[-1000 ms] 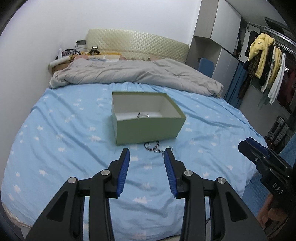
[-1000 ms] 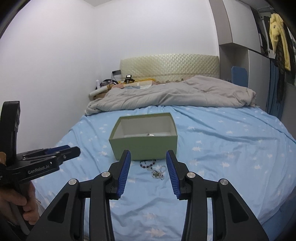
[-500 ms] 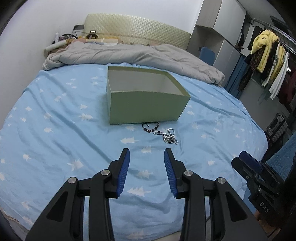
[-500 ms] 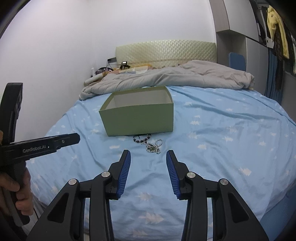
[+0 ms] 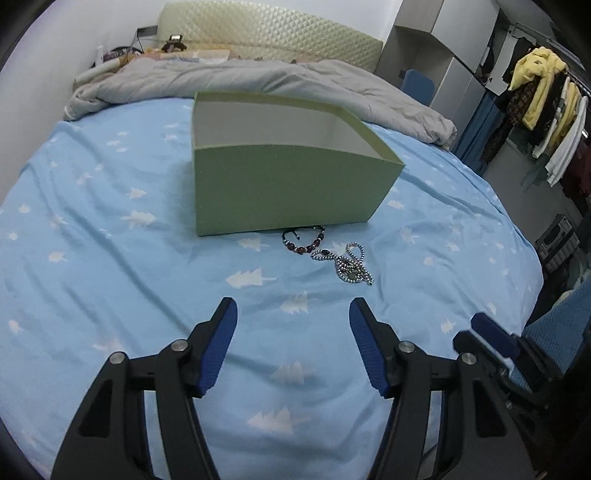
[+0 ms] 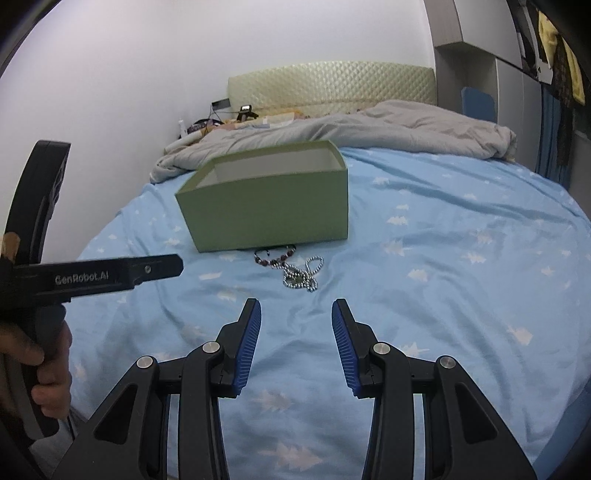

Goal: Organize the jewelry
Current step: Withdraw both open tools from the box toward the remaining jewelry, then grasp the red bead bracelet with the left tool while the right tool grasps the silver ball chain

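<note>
An open green box (image 5: 280, 184) stands on the blue bed sheet (image 5: 110, 258); it also shows in the right wrist view (image 6: 269, 210). Its inside is hidden by the near wall. A dark beaded bracelet (image 5: 303, 242) lies against the box's front, with a silver bead chain (image 5: 349, 266) just right of it. Both show in the right wrist view, bracelet (image 6: 275, 256) and chain (image 6: 301, 277). My left gripper (image 5: 293, 314) is open and empty, a short way in front of the jewelry. My right gripper (image 6: 296, 314) is open and empty, just before the chain.
A grey duvet (image 5: 258, 77) is bunched behind the box below a padded headboard (image 5: 269, 27). Clutter sits at the bed's back left corner (image 5: 122, 55). A clothes rack (image 5: 543, 96) and wardrobe stand to the right. The left gripper's body (image 6: 92, 277) crosses the right wrist view.
Both grippers have dropped lower and moved closer to the box and jewelry. The box's inside has gone out of sight. The left gripper's jaws have spread wider.
</note>
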`<state>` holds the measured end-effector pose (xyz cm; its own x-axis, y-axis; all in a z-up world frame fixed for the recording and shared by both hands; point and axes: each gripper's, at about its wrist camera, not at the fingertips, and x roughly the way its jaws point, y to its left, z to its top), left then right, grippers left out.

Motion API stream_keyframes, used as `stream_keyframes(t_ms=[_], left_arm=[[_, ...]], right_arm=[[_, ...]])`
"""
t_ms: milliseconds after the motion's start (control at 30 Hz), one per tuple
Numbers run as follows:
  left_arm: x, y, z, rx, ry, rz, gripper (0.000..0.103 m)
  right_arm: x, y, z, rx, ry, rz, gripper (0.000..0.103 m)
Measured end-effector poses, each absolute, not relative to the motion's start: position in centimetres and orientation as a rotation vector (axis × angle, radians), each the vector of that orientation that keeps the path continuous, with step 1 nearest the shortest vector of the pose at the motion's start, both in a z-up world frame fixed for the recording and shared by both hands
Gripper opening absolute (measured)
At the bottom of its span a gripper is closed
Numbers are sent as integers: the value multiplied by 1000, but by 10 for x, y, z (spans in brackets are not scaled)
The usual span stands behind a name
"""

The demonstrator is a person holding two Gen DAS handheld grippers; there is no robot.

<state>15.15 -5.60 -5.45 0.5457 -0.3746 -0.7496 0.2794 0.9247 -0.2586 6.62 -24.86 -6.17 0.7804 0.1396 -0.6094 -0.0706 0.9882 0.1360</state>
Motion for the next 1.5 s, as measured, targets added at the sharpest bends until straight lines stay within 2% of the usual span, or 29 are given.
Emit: stream_keyframes(t_ms=[133,467,600,933,1000,1133,1267,1367,1500], left_arm=[[174,-61,-69,-154,948,-406,58],[226,-79,-101,-201,1014,-422,31],[239,-88,-112,-166,1030,-389,26],[256,-98,-121,-86,1031,-335,23],[258,-100,-122,-67,1033,-326,18],[259,-104,-124,-44,1046,-337,10],[255,-108,-124,9,1037,-347,7],[257,-108,-122,-3,1038,-355,0],[252,-102,-115,-8,1034,-369,0]], right_arm=[[83,-249,-79,106,689,121,38],[140,-243,-105,113,733,149,38],[159,-238,-110,100,751,155,38],[194,-240,-126,135,836,175,36],[195,-237,-130,120,848,172,36],[196,-231,-132,79,859,157,31],[197,-226,-133,48,863,150,21],[195,-225,-132,40,861,156,10],[189,-224,-125,27,843,158,9]])
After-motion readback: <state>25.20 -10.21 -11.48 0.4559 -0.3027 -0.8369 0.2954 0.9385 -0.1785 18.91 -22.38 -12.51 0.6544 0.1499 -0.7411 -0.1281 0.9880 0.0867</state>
